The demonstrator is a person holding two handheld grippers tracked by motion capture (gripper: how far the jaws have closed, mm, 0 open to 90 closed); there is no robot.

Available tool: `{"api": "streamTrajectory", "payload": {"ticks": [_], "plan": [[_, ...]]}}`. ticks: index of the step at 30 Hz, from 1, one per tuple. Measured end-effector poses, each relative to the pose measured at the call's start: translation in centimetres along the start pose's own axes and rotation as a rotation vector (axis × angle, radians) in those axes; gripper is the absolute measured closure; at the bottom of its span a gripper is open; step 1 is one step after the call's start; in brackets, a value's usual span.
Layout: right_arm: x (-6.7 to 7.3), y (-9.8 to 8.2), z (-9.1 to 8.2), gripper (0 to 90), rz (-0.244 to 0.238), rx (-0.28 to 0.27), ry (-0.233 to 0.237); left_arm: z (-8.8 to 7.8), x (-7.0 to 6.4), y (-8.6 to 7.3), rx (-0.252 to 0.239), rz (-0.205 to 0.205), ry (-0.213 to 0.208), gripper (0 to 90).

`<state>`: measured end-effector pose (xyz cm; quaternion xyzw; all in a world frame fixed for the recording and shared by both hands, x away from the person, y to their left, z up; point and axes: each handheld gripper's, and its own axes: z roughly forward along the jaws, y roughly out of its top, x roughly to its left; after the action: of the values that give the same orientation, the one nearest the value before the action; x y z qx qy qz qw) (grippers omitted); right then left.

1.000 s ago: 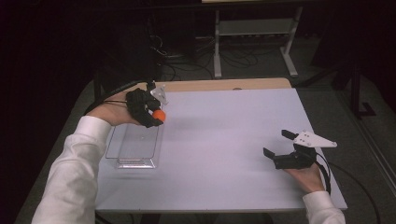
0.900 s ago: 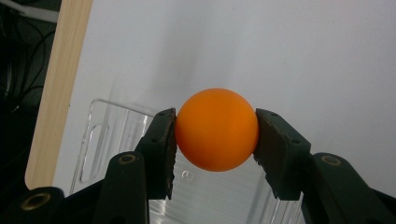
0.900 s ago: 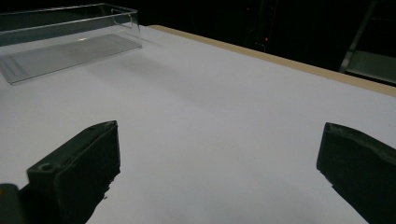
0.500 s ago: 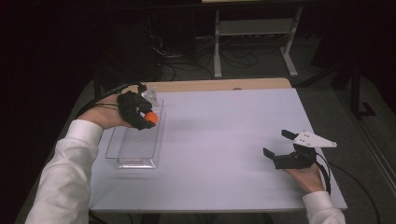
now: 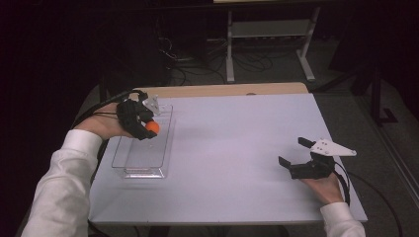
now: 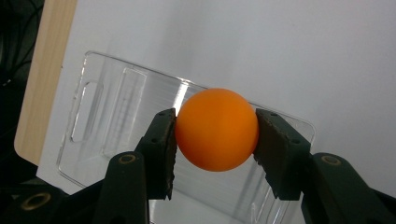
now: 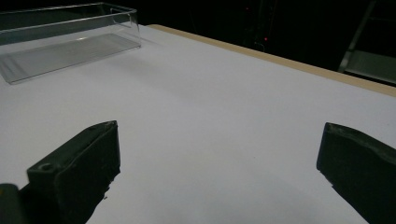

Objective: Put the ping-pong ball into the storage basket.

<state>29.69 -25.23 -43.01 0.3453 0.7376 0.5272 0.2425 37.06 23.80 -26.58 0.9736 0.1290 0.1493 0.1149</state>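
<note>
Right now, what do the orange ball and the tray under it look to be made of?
Orange ball: likely lightweight plastic, matte and smooth, uniform colour, soft sheen. Tray: clear hard plastic, probably acrylic; the white table shows through it, and its edges glint.

A white rectangular worktop (image 5: 237,163) with a pale wooden strip (image 5: 222,90) along its far edge stands lit in an otherwise dark room. Beyond it, a light grey metal shelf frame (image 5: 269,37) stands on the dim floor (image 5: 346,98), with a tangle of black cables (image 5: 192,54) lying beside its legs. The far background is lost in shadow.
</note>
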Motion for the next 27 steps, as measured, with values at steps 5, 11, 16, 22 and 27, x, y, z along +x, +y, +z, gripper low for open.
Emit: {"api": "streamTrajectory", "payload": {"ticks": [5,11,16,22,27], "plan": [[0.0,0.0,0.0,0.0,0.000,0.001,-0.001,0.2,0.0,-0.2,0.011,0.001,-0.007,50.8],[0.0,0.0,0.0,0.0,0.000,0.001,-0.001,0.8,-0.2,-0.4,0.028,0.004,-0.018,50.9],[0.0,0.0,0.0,0.0,0.002,0.002,-0.001,1.3,-0.3,-0.4,0.036,0.003,-0.027,50.8],[0.0,0.0,0.0,0.0,0.002,0.003,-0.001,2.1,-0.6,-0.3,0.035,0.004,-0.039,50.8],[0.0,0.0,0.0,0.0,0.002,0.003,-0.001,2.8,-0.6,-0.2,0.047,0.004,-0.045,50.8]]}}
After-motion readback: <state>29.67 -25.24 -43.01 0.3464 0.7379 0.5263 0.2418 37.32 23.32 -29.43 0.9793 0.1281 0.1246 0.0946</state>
